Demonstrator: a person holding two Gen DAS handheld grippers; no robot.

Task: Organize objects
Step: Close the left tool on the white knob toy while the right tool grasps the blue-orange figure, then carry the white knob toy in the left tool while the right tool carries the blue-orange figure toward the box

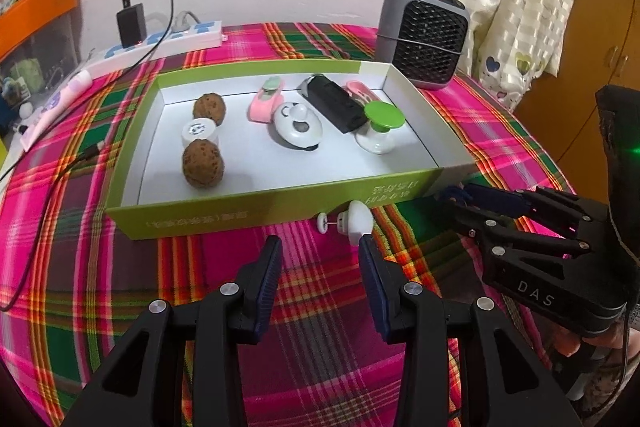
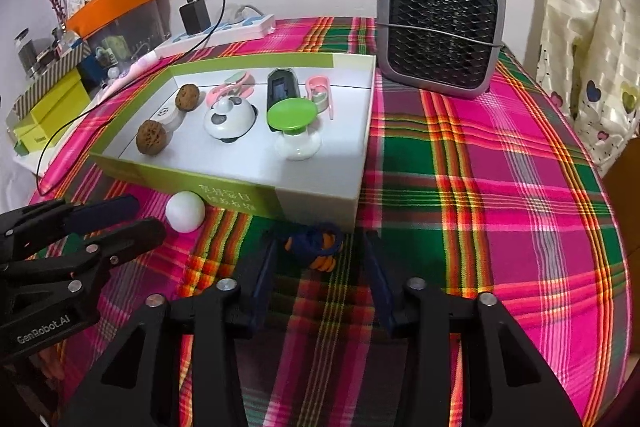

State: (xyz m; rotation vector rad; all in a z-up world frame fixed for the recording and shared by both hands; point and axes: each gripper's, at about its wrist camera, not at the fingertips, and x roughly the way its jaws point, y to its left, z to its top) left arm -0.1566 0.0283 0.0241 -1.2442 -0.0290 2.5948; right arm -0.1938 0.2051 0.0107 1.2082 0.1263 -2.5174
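A green-sided shallow box (image 1: pixel 256 215) (image 2: pixel 320 203) on the plaid cloth holds two walnuts (image 1: pixel 203 163) (image 2: pixel 151 137), a white cap (image 1: pixel 199 131), pink clips (image 1: pixel 265 99), a panda timer (image 1: pixel 298 125) (image 2: pixel 229 117), a black device (image 1: pixel 334 103) and a green-topped white massager (image 1: pixel 382 127) (image 2: pixel 294 129). A white knob object (image 1: pixel 354 222) (image 2: pixel 185 211) lies on the cloth before the box. My left gripper (image 1: pixel 320 255) is open, just short of it. A blue-and-orange cord bundle (image 2: pixel 316 245) lies between the fingers of my open right gripper (image 2: pixel 320 259).
A grey fan heater (image 1: pixel 424 33) (image 2: pixel 440 27) stands at the back right. A power strip with a black charger (image 1: pixel 164 39) (image 2: pixel 216 27) and its cable lie at the back left. Curtains hang to the right. Boxes and clutter sit at the far left (image 2: pixel 52 107).
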